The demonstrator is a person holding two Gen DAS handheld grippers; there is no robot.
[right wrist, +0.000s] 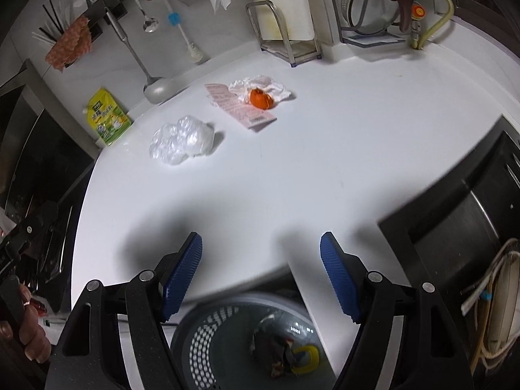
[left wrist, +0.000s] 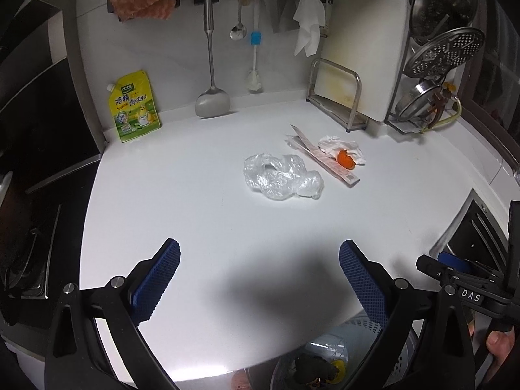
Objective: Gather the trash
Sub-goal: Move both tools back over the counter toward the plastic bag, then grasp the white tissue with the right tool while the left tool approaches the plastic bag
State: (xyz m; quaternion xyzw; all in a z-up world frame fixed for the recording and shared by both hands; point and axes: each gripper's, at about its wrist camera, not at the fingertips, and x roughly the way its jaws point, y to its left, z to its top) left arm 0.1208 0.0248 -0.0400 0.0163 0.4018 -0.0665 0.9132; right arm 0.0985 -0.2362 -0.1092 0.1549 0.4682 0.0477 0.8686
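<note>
On the white counter (left wrist: 201, 214) (right wrist: 325, 169) lie a crumpled clear plastic bag (left wrist: 282, 177) (right wrist: 182, 143), a pink paper strip (left wrist: 328, 157) (right wrist: 240, 107), a crumpled white tissue (left wrist: 341, 146) (right wrist: 263, 86) and an orange peel (left wrist: 345, 158) (right wrist: 261, 98) on the tissue. My left gripper (left wrist: 260, 260) is open and empty, over the counter's near part, well short of the bag. My right gripper (right wrist: 261, 253) is open and empty, at the counter's front edge. A perforated bin (left wrist: 351, 354) (right wrist: 227, 334) below the edge holds some trash.
A yellow seasoning pouch (left wrist: 135, 107) (right wrist: 109, 120) leans at the back left. A spatula (left wrist: 213, 97), spoon and brush hang on the wall. A cutting board rack (left wrist: 341, 97) (right wrist: 286, 32) and a pot lid rack (left wrist: 438, 65) stand at the back right. Stove at left, sink (right wrist: 455, 227) at right.
</note>
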